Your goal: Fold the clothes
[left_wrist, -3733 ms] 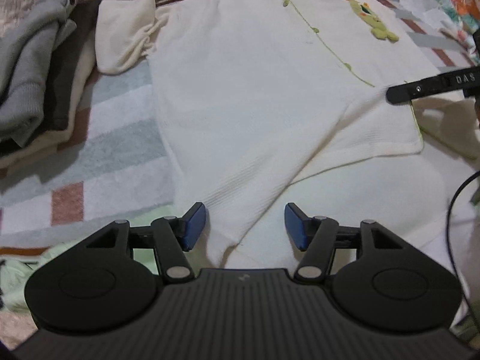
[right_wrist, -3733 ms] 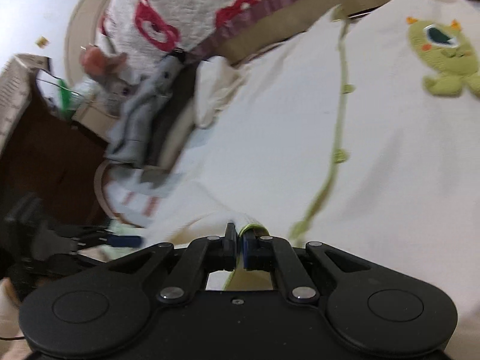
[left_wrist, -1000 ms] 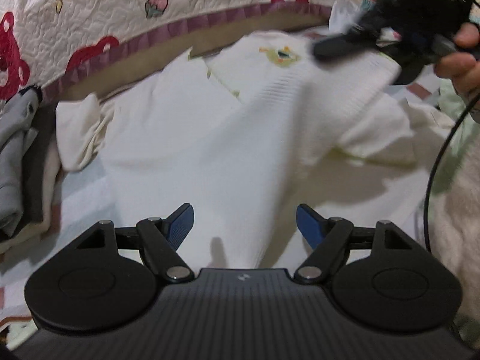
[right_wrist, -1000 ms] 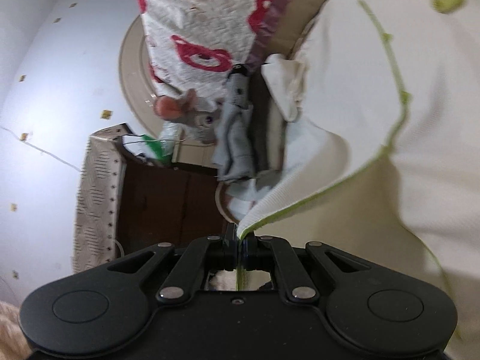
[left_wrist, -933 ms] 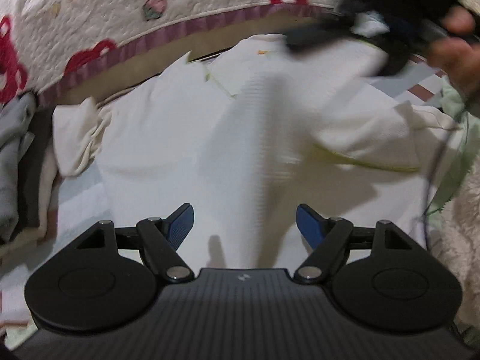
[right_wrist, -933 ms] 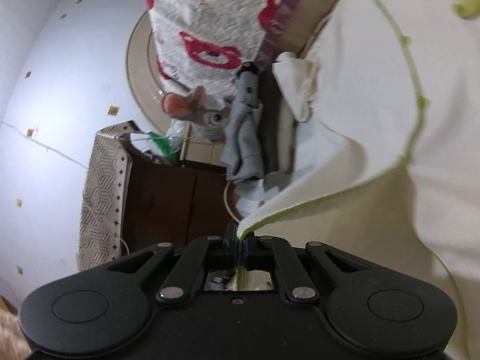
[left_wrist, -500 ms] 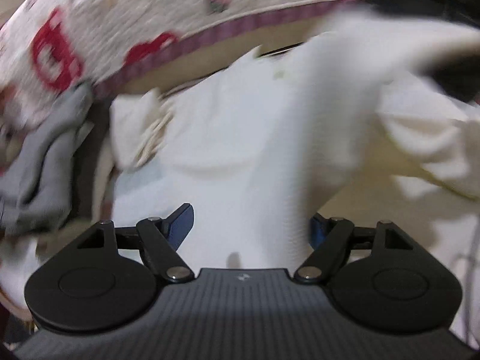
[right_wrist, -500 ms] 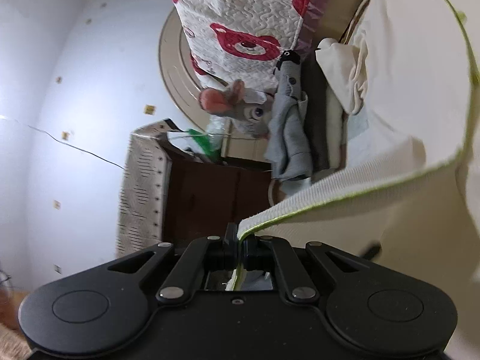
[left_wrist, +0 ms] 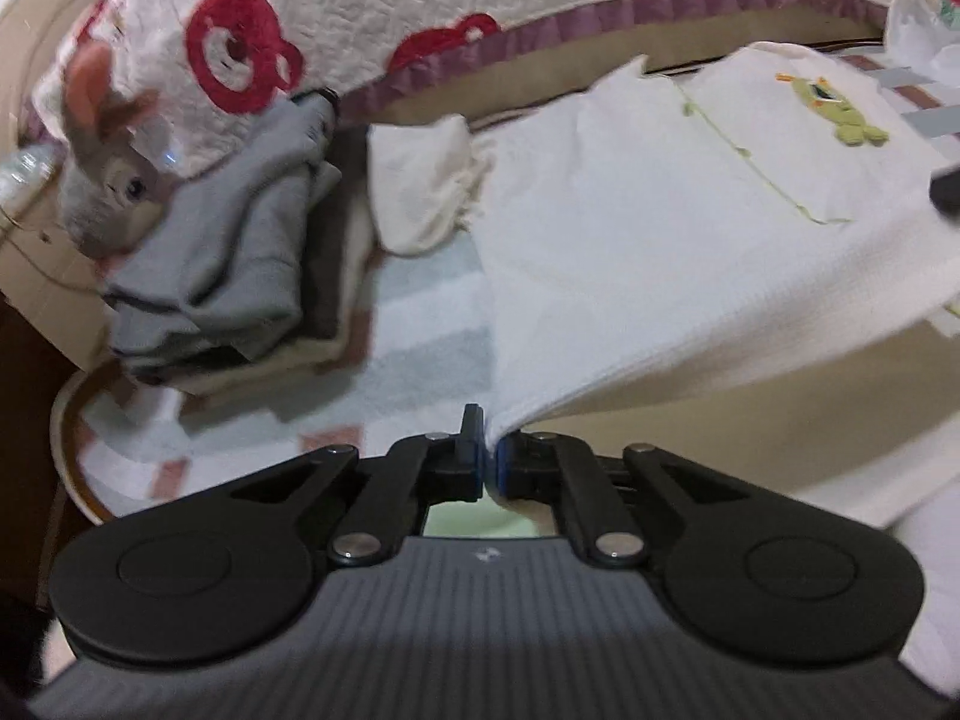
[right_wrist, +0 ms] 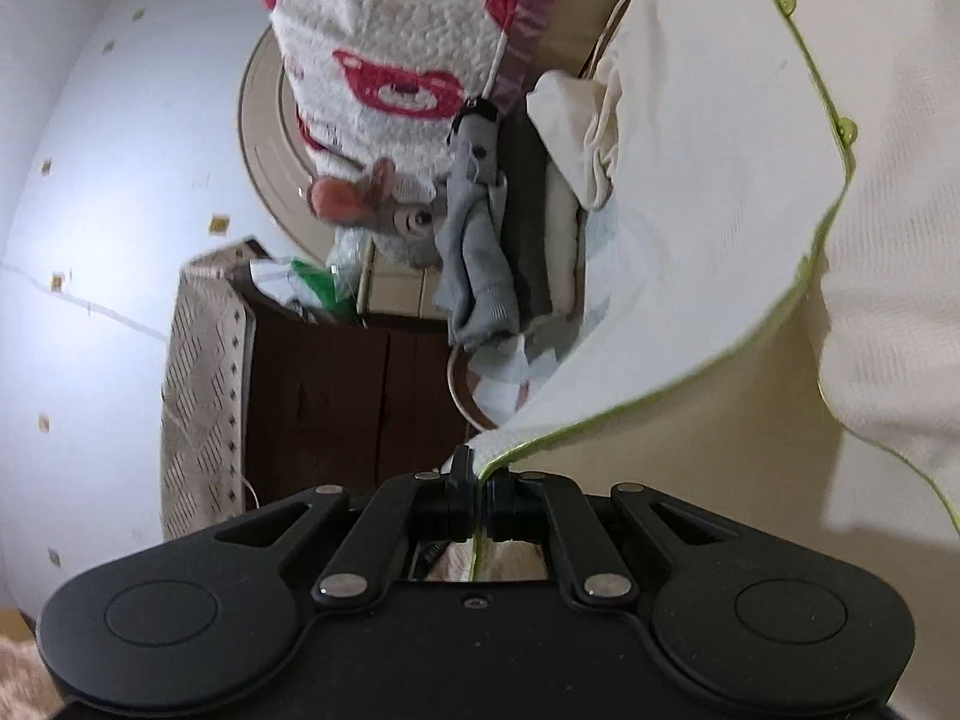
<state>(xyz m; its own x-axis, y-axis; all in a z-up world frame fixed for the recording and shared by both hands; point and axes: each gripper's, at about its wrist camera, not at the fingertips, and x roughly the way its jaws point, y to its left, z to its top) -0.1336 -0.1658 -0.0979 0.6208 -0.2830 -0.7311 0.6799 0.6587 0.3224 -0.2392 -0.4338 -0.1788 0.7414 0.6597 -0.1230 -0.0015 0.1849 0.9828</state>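
A cream knit top (left_wrist: 660, 228) with green piping, green buttons and a green monster patch (left_wrist: 837, 114) lies on the bed. My left gripper (left_wrist: 487, 450) is shut on its lower left hem corner and holds it lifted above the striped towel (left_wrist: 414, 354). My right gripper (right_wrist: 477, 498) is shut on the green-piped edge of the same top (right_wrist: 720, 228) and holds it raised, so the cloth hangs in a curve. Its tip shows at the right edge of the left wrist view (left_wrist: 945, 186).
A pile of grey and dark clothes (left_wrist: 240, 264) lies at the left, with a grey plush mouse (left_wrist: 102, 156) behind it. A quilted bear-print cover (left_wrist: 420, 6) runs along the back. A dark wooden cabinet (right_wrist: 336, 408) stands beyond the bed edge.
My left gripper has shut on the top's hem corner; it was open half a second ago. My right gripper keeps hold of the piped edge and has lifted it higher.
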